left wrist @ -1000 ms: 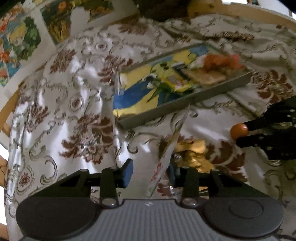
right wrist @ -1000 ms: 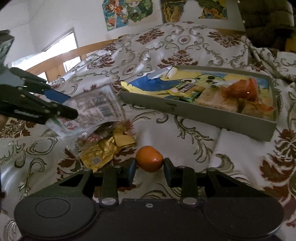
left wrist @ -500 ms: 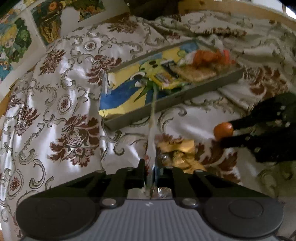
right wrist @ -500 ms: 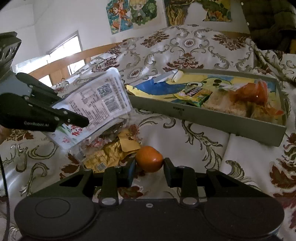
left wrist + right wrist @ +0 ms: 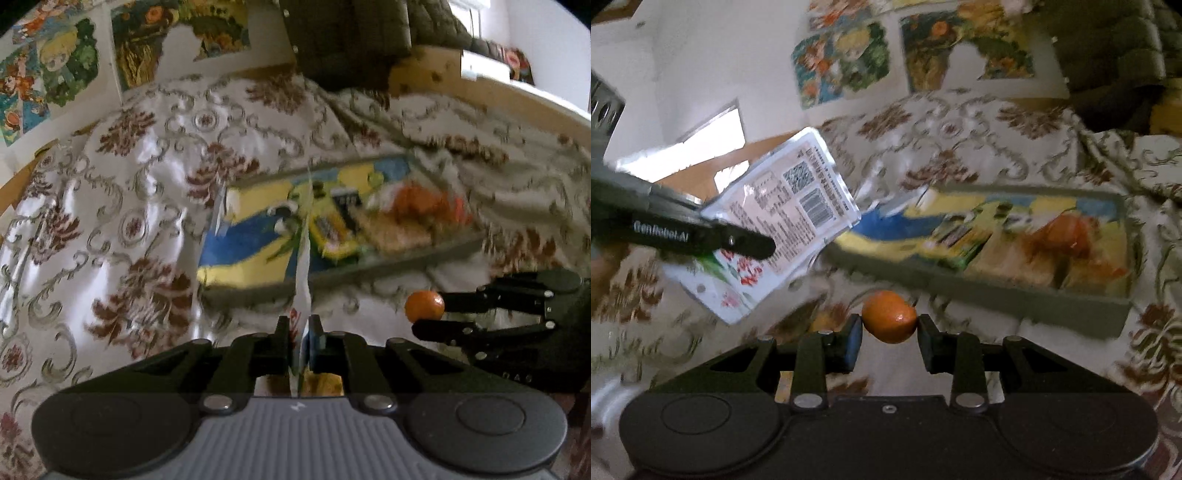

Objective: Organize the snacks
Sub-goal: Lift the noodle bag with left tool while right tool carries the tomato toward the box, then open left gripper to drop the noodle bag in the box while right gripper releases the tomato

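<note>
Snack packet (image 5: 779,218), white with a barcode, is pinched flat between the fingers of the left hand-held gripper (image 5: 300,332) and held in the air above the patterned bedspread (image 5: 140,177). The right hand-held gripper (image 5: 889,328) is clamped on a small orange (image 5: 889,316). Beyond both lies a grey tray (image 5: 997,295) holding other snacks.

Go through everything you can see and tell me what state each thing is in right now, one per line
Left gripper: shut on the snack packet.
Snack packet: sealed, held in the air, tilted.
Right gripper: shut on the tangerine.
Tangerine: whole, unpeeled, lifted off the cloth.
Grey tray: open-topped, resting on the patterned cloth, already holding snacks.
Gold wrappers: lying crumpled on the cloth.
</note>
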The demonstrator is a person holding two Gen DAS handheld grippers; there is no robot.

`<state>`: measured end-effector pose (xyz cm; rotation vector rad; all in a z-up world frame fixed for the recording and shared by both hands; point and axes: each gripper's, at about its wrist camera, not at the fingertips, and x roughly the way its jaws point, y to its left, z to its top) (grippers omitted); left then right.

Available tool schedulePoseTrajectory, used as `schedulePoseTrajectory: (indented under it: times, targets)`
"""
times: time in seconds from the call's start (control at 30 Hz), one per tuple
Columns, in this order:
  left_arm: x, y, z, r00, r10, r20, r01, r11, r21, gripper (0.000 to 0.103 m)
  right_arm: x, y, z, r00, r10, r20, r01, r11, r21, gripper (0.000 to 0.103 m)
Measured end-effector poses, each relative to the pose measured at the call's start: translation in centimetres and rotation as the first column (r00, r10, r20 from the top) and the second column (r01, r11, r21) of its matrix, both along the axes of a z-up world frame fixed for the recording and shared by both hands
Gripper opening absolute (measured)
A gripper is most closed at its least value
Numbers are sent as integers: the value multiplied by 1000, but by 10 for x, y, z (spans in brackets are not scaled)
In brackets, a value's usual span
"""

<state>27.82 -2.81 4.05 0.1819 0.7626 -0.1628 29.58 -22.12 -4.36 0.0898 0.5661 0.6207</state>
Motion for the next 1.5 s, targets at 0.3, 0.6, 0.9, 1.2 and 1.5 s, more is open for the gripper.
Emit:
schedulePoseTrajectory:
  times: [0.3, 0.6, 0.9, 1.2, 1.5]
  targets:
    - [73, -36, 5, 995, 63, 80, -53, 992, -114, 9, 46, -41, 7, 987, -156, 21, 155, 986, 67, 35]
    - [140, -61, -8, 987, 137, 88, -123, 982, -143, 9, 79, -47, -7, 976, -213, 53, 213, 977, 12, 35]
    - [173, -86, -27, 988, 131, 76, -129, 991, -30, 10, 97, -44, -17, 966, -251, 62, 252, 968, -16, 35]
    - [183, -94, -40, 992, 122, 29, -120, 992, -49, 10, 100, -38, -23, 966, -252, 56, 254, 966, -49, 35]
    - [177, -86, -38, 995, 99, -12, -100, 983, -154, 32, 95, -32, -23, 969, -236, 69, 240, 968, -72, 48]
